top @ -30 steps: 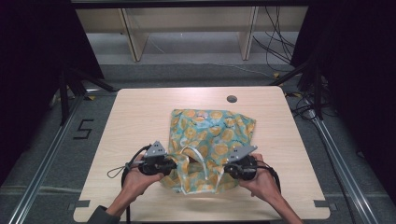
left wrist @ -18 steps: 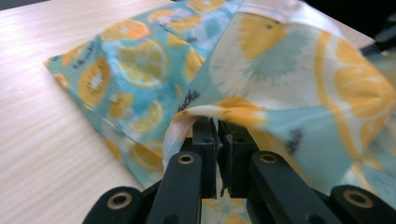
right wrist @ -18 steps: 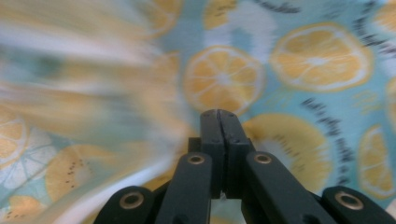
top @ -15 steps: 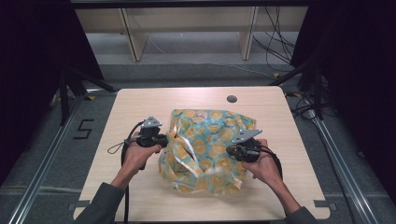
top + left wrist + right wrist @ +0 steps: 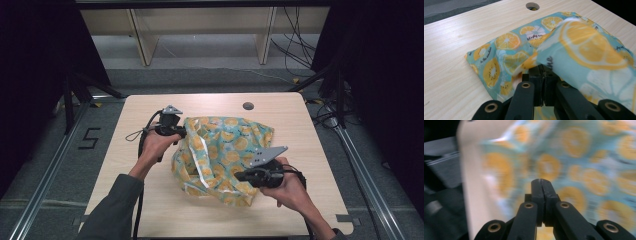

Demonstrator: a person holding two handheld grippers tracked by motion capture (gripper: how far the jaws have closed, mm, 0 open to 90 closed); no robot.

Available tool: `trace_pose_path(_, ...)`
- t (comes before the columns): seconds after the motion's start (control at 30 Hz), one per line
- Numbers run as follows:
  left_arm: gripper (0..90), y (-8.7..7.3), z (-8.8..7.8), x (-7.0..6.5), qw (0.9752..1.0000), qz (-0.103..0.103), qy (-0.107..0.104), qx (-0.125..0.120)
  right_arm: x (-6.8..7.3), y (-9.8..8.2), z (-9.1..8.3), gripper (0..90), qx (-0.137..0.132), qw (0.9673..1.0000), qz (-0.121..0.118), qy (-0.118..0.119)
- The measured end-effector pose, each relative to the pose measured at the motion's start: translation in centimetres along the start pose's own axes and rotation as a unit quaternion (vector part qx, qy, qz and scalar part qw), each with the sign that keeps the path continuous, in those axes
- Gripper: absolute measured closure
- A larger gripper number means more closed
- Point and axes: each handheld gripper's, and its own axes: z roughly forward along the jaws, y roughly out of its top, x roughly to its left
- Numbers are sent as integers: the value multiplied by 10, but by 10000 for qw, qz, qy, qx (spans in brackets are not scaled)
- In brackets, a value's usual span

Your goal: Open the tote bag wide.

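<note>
Now both pairs of jaws are clamped on the fruit-print bag [image 5: 222, 155]: the left gripper [image 5: 176, 132] pinches its left edge, the right gripper [image 5: 245, 176] its near side (blurred in its own view). Since a second ago the bag has been lifted and bunched, seemingly mid-fold. One bag, two grippers, one table [image 5: 310, 150].

Table [image 5: 150, 200]: pale wood beneath me, round hole [image 5: 248, 106] near its far edge.
Floor [image 5: 45, 155]: grey.
Beyond: wooden shelving [image 5: 200, 22], black cables [image 5: 295, 45].
</note>
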Motion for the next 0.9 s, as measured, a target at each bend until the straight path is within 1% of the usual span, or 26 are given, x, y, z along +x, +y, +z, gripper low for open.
trace_pose_path(0.03, 876, 2, 2, 0, 10000, -21, 18, 4, 6, 1, 2, 900, 35, 9999, -84, 126)
trace_pose_path(0.07, 876, 5, 4, 1, 10000, -57, 23, 14, 13, 2, 6, 900, 29, 9994, -130, 309)
trace_pose_path(0.13, 879, 9, 6, 3, 9999, -78, 71, 29, 26, 4, 12, 900, 105, 9979, -265, 590)
trace_pose_path(0.17, 879, 11, 7, 5, 9999, -123, 82, 10, 31, 5, 16, 900, 174, 9974, -333, 618)
trace_pose_path(0.2, 882, 12, 8, 6, 9998, -174, 90, 2, 34, 5, 21, 900, 260, 9970, -427, 593)
trace_pose_path(0.27, 887, 14, 10, 10, 9996, -230, 129, 31, 38, 6, 31, 900, 478, 9962, -492, 543)
trace_pose_path(0.3, 887, 14, 11, 12, 9996, -250, 132, 79, 37, 6, 37, 900, 587, 9960, -559, 381)
trace_pose_path(0.33, 887, 14, 13, 13, 9994, -294, 151, 60, 33, 6, 43, 900, 723, 9953, -630, 129)
trace_pose_path(0.37, 887, 13, 13, 16, 9994, -309, 164, 66, 27, 6, 48, 900, 868, 9948, -511, -155)
trace_pose_path(0.4, 888, 12, 14, 18, 9991, -378, 157, 54, 16, 6, 54, 900, 969, 9924, -589, -473)
trace_pose_path(0.43, 888, 12, 14, 19, 9991, -389, 173, 66, 4, 6, 59, 900, 1105, 9867, -845, -846)
trace_pose_path(0.47, 888, 11, 14, 21, 9990, -403, 157, 66, -3, 6, 64, 900, 1199, 9856, -695, -973)
trace_pose_path(0.5, 888, 10, 14, 22, 9990, -410, 175, 54, -12, 6, 68, 900, 1235, 9840, -835, -971)
trace_pose_path(0.53, 888, 10, 14, 23, 9990, -416, 158, 74, -14, 5, 71, 900, 1354, 9821, -732, -1084)
trace_pose_path(0.57, 888, 9, 14, 24, 9990, -419, 168, 76, -17, 5, 74, 900, 1407, 9808, -753, -1121)
trace_pose_path(0.6, 888, 8, 15, 25, 9989, -432, 151, 89, -19, 4, 78, 900, 1443, 9804, -745, -1115)
trace_pose_path(0.63, 888, 6, 16, 25, 9989, -428, 148, 111, -20, 4, 81, 900, 1525, 9792, -721, -1127)
trace_pose_path(0.67, 885, 4, 16, 25, 9990, -376, 160, 164, -24, 3, 84, 900, 1559, 9767, -787, -1252)
trace_pose_path(0.7, 881, 1, 16, 24, 9991, -320, 187, 194, -29, 2, 85, 900, 1577, 9739, -780, -1435)
trace_pose_path(0.73, 871, -2, 13, 22, 9992, -234, 187, 250, -36, 1, 86, 900, 1566, 9740, -694, -1480)
trace_pose_path(0.77, 864, -5, 10, 20, 9994, -191, 139, 251, -41, 0, 84, 900, 1569, 9749, -553, -1481)
trace_pose_path(0.8, 857, -9, 6, 17, 9996, -153, 60, 231, -48, 0, 83, 900, 1489, 9765, -522, -1466)
trace_pose_path(0.83, 851, -11, 0, 13, 9997, -100, -17, 203, -50, -1, 81, 900, 1488, 9770, -319, -1492)
trace_pose_path(0.87, 846, -14, -7, 8, 9998, 1, -77, 163, -54, -1, 78, 900, 1405, 9760, -323, -1630)
trace_pose_path(0.9, 841, -15, -15, 1, 9998, 137, -108, 132, -57, -1, 74, 900, 1399, 9766, -277, -1613)
